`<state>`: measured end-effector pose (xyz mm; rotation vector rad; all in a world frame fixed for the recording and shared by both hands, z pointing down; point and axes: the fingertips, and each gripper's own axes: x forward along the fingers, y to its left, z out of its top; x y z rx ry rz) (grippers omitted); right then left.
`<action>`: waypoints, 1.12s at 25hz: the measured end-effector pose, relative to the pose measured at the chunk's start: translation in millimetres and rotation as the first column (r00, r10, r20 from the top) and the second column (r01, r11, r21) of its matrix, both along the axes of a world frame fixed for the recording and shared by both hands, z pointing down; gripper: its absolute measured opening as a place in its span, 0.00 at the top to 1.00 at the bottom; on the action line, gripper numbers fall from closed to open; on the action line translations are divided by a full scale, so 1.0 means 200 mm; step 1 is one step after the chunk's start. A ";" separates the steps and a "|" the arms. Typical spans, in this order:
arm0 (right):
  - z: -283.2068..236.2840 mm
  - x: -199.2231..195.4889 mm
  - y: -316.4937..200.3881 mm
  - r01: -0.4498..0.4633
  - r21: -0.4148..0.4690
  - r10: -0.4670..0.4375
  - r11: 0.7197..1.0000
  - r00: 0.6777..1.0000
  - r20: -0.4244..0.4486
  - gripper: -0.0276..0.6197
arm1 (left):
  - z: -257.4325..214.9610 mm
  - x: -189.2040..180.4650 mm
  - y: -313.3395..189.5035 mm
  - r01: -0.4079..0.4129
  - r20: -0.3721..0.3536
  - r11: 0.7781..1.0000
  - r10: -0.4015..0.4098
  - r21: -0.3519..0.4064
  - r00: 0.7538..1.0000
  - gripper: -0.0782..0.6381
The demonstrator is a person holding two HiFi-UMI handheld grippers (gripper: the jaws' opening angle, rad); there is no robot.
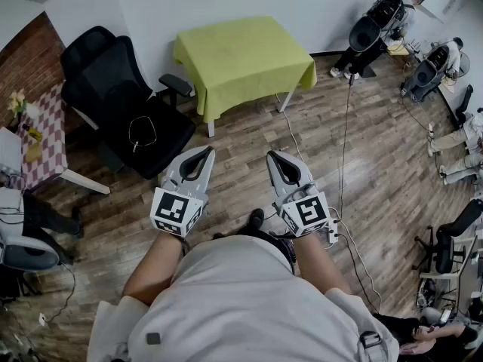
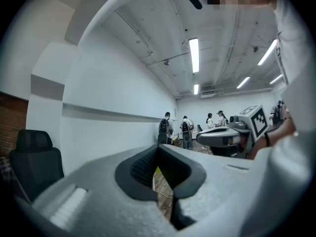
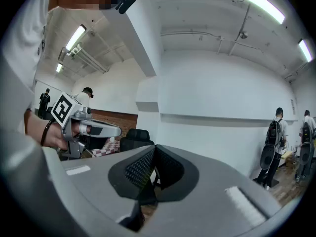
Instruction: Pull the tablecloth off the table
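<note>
A yellow-green tablecloth (image 1: 243,57) covers a small white-legged table against the far wall in the head view. My left gripper (image 1: 205,151) and right gripper (image 1: 273,155) are held level side by side in front of my body, well short of the table. Both are shut with nothing between the jaws. In the left gripper view the left gripper (image 2: 159,147) shows closed tips with a sliver of the yellow-green tablecloth (image 2: 157,172) behind them. The right gripper (image 3: 154,148) likewise shows its tips together in its own view.
A black office chair (image 1: 124,104) stands left of the table. A checkered-cloth side table (image 1: 44,138) sits at the far left. A cable (image 1: 346,134) runs along the wooden floor on the right. People with backpacks (image 1: 385,21) stand at the back right.
</note>
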<state>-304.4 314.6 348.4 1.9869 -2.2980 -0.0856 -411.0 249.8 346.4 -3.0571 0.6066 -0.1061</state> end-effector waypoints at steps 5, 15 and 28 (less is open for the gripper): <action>0.00 0.08 -0.04 0.009 -0.005 -0.009 1.000 1.000 0.002 0.94 | 0.01 0.07 -0.05 0.012 -0.001 1.000 -0.012 -0.010 1.000 0.89; 0.07 0.40 -0.16 -0.006 -0.016 0.007 1.000 1.000 0.026 0.94 | 0.05 0.38 -0.19 0.008 0.025 1.000 -0.008 -0.015 1.000 0.89; 0.11 1.15 -0.29 0.010 -0.035 -0.008 0.999 0.999 0.049 0.94 | 0.09 1.11 -0.36 0.018 0.014 0.998 -0.017 -0.060 1.000 0.89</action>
